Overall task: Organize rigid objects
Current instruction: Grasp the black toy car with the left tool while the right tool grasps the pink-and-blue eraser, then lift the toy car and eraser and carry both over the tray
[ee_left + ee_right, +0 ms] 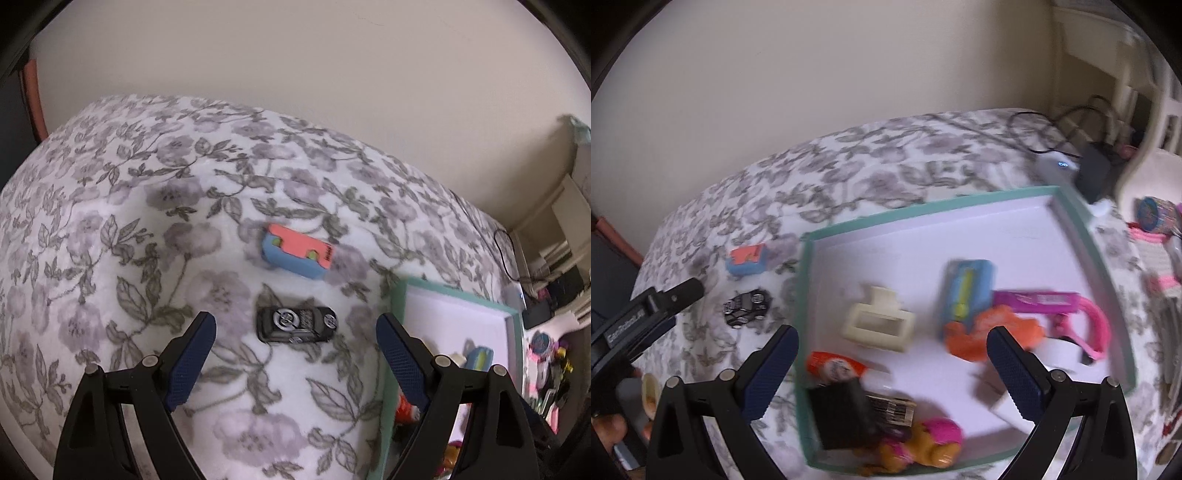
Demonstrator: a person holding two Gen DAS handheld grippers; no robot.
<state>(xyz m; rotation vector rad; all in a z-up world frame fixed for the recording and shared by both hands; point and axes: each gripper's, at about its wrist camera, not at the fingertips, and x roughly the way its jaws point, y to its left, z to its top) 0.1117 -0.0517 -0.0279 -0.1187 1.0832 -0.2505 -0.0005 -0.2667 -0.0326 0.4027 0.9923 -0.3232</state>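
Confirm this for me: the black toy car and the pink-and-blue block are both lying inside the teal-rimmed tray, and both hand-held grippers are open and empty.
Wrong on one point: the black toy car and the pink-and-blue block lie on the floral bedspread, outside the teal-rimmed tray. Both wrist views show it. The rest stands: the left hand-held gripper and right hand-held gripper are open and empty.

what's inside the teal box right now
The teal box holds a cream clip, blue case, orange toy, pink item, black block and figurine. Anything beneath them is hidden.
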